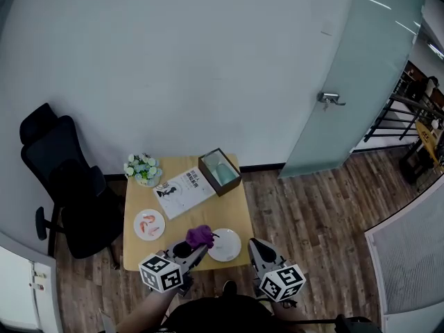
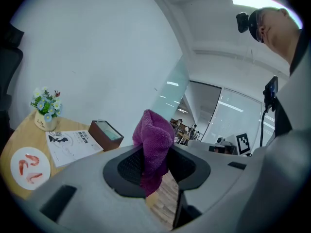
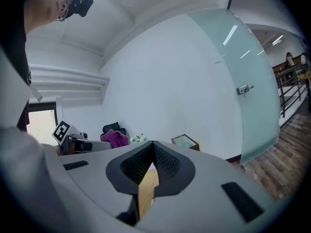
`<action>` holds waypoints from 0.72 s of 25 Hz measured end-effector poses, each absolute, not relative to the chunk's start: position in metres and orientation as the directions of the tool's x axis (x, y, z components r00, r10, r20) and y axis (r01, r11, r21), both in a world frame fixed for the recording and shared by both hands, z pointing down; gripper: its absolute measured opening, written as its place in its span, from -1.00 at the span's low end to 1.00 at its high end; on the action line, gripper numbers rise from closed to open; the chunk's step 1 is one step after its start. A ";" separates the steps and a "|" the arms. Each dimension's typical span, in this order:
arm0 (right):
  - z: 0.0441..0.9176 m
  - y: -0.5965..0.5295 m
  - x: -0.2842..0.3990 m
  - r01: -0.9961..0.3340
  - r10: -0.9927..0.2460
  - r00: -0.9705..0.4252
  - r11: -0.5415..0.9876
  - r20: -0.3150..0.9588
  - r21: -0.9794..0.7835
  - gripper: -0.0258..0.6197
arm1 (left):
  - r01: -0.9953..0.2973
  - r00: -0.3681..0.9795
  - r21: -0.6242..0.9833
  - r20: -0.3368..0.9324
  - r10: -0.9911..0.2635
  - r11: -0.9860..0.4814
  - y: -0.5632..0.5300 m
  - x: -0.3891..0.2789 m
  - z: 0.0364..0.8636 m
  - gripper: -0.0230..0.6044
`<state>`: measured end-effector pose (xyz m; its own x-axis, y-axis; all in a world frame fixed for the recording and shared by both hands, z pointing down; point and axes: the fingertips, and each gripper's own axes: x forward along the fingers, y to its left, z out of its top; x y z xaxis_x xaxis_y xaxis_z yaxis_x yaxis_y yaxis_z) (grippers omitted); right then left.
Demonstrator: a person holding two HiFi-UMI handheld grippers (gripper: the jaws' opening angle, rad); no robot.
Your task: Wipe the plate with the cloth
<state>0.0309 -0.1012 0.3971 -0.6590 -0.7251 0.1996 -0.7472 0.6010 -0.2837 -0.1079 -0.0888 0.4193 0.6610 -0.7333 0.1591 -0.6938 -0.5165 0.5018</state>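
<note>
Here, a person stands at a small light wooden table (image 1: 239, 210), holding a two-jaw gripper in each hand. The left gripper (image 1: 197, 247) has its jaws clamped on a crumpled purple terry cloth (image 2: 154, 142). The cloth sticks up from between them near the table's front edge, at the left rim of a plain round white plate (image 1: 227, 247). The right gripper (image 1: 253, 243) hovers just right of that plate, jaws pressed together with nothing between them. Farther back lie a shrimp-patterned plate (image 1: 149, 224), a white booklet (image 1: 184, 191), a brown open box (image 1: 220, 172) and a small pot of flowers (image 1: 142, 167).
</note>
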 end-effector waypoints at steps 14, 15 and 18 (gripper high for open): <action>0.396 -0.193 0.089 -0.708 -0.690 -0.700 0.641 0.183 -0.296 -0.92 | -0.752 0.596 0.452 0.157 -0.787 -0.480 -0.174 -0.055 0.402 -0.50; 0.397 -0.197 0.090 -0.709 -0.691 -0.699 0.637 0.182 -0.302 -0.92 | -0.755 0.591 0.455 0.160 -0.791 -0.472 -0.175 -0.057 0.404 -0.51; 0.397 -0.207 0.087 -0.715 -0.699 -0.692 0.628 0.182 -0.308 -0.92 | -0.764 0.574 0.467 0.176 -0.800 -0.445 -0.180 -0.069 0.409 -0.50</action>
<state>0.0870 -0.2074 0.3967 -0.6921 -0.6985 0.1820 -0.7147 0.6278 -0.3082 -0.0691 -0.1797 0.4093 0.5737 -0.8000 0.1758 -0.7639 -0.4452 0.4672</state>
